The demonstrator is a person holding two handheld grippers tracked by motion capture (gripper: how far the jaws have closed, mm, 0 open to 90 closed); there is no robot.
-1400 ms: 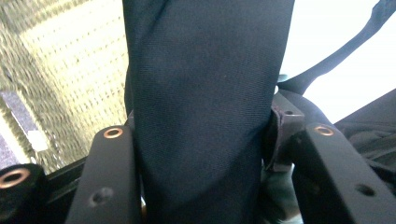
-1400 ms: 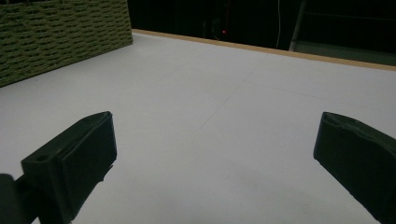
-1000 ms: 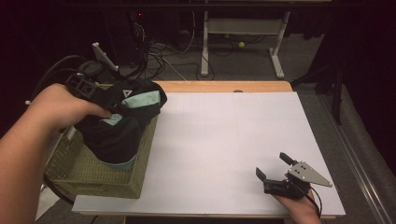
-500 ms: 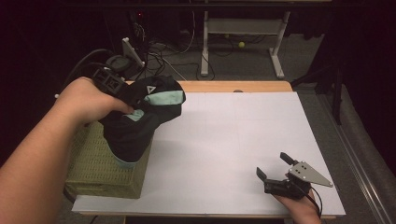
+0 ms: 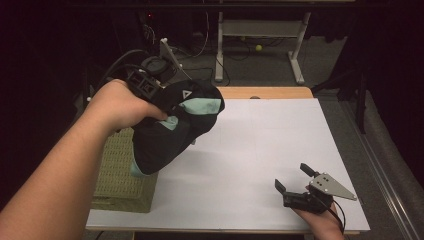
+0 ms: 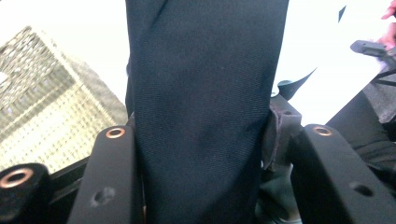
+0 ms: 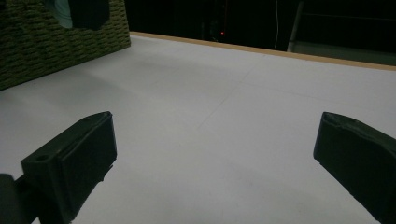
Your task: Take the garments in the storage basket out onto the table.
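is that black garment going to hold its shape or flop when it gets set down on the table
Probably flop: the black garment sags in soft folds below the left tongs, its lower end drooping toward the woven basket. It seems light, since one pinch carries it. Bunched fabric between the jaws suggests it could slip if the grip loosens.

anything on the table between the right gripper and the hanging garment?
Nothing: in the high view, bare white table separates the right gripper from the black garment clamped by the left gripper.
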